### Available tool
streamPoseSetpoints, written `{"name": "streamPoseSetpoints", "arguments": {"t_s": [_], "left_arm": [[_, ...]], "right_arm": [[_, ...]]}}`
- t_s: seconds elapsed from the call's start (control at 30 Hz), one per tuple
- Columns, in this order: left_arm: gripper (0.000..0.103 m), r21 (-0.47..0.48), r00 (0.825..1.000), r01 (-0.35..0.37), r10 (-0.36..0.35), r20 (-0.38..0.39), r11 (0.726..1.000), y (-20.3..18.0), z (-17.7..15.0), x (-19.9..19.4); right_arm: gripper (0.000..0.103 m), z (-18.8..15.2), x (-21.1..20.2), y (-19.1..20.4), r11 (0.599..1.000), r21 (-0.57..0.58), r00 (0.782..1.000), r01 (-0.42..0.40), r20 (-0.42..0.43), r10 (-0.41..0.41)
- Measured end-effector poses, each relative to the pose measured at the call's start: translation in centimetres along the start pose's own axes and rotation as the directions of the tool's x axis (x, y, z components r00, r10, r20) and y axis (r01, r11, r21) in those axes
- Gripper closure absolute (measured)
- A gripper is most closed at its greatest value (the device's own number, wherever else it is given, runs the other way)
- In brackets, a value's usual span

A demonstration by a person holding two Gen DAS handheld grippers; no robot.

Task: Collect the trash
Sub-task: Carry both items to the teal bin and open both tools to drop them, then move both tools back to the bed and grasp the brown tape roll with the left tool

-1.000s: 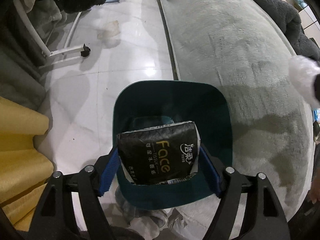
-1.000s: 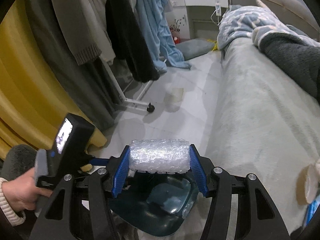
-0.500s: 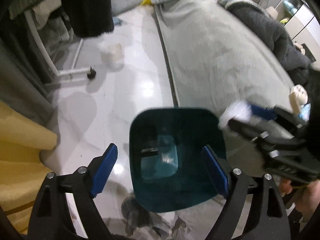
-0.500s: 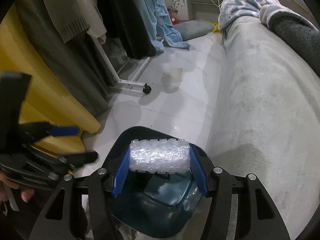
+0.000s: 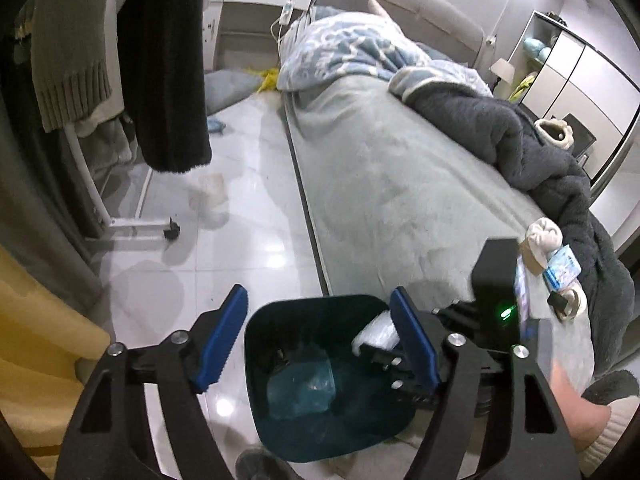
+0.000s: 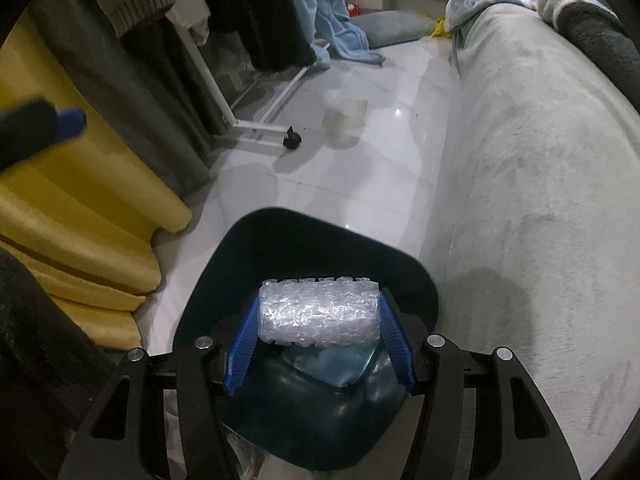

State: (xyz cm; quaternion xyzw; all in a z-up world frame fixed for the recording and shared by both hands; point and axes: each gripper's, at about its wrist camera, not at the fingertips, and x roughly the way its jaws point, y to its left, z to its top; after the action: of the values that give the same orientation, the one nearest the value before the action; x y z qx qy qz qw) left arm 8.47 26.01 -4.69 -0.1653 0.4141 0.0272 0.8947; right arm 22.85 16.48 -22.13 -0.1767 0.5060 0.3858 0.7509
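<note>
While our left gripper (image 5: 316,338) hangs empty above the bin (image 5: 320,384), jaws closing on nothing, our right jaws clamp the bubble-wrap roll (image 6: 318,312) by its ends over the bin; it looks light, soft, crushable.

The left gripper (image 5: 320,340) points steeply down above the dark bin (image 5: 280,436), its blue jaws closing with nothing between them. The right gripper (image 6: 318,338) tilts down over the bin's mouth, its blue pads (image 6: 242,350) pressed on the two ends of a bubble-wrap roll (image 6: 318,316) held crosswise. The person's right hand (image 5: 576,412) grips its handle on the bin's right, a cream cuff at the wrist.
</note>
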Motion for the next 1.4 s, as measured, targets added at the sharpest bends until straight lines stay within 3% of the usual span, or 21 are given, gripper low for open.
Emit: {"name": "streamPoseSetpoints", "arguments": {"t_s": [0.17, 0.4, 0.5, 0.7, 0.9, 1.17, 1.4], "left_arm": [[0.031, -0.001, 0.999, 0.025, -0.025, 0.036, 1.000, -0.3, 0.2, -1.1], [0.032, 0.068, 0.992, 0.031, -0.039, 0.117, 0.997, -1.7, 0.6, -2.9], [0.032, 0.087, 0.988, 0.032, -0.045, 0.147, 0.996, -2.2, 0.8, -3.7], [0.031, 0.088, 0.975, 0.047, -0.065, 0.212, 0.995, -2.9, 1.6, -5.6], [0.029, 0.099, 0.955, 0.055, -0.081, 0.284, 0.994, -4.5, 2.1, -7.4], [0.024, 0.114, 0.939, 0.084, -0.117, 0.323, 0.990, -7.1, 2.7, -8.4], [0.020, 0.127, 0.941, 0.127, -0.160, 0.298, 0.984, -10.2, 2.9, -7.2]], "right_arm": [[0.044, -0.3, 1.0, 0.9, 1.000, -0.026, 1.000, -0.001, -0.029, 0.000], [0.042, -1.0, 1.9, 1.7, 0.999, -0.053, 0.998, 0.009, -0.064, -0.013], [0.029, -1.1, 1.8, 1.8, 0.998, -0.059, 0.998, 0.016, -0.063, -0.020], [0.023, -1.3, 0.5, 2.3, 0.998, -0.069, 0.999, 0.005, -0.040, -0.008], [0.017, -1.6, -3.7, 2.7, 0.996, -0.085, 0.998, 0.001, 0.055, 0.003], [0.013, -2.8, -8.8, 1.0, 0.995, -0.085, 0.982, 0.047, 0.186, -0.030], [0.013, -4.6, -12.6, -2.2, 0.995, -0.035, 0.963, 0.089, 0.259, -0.077]]}}
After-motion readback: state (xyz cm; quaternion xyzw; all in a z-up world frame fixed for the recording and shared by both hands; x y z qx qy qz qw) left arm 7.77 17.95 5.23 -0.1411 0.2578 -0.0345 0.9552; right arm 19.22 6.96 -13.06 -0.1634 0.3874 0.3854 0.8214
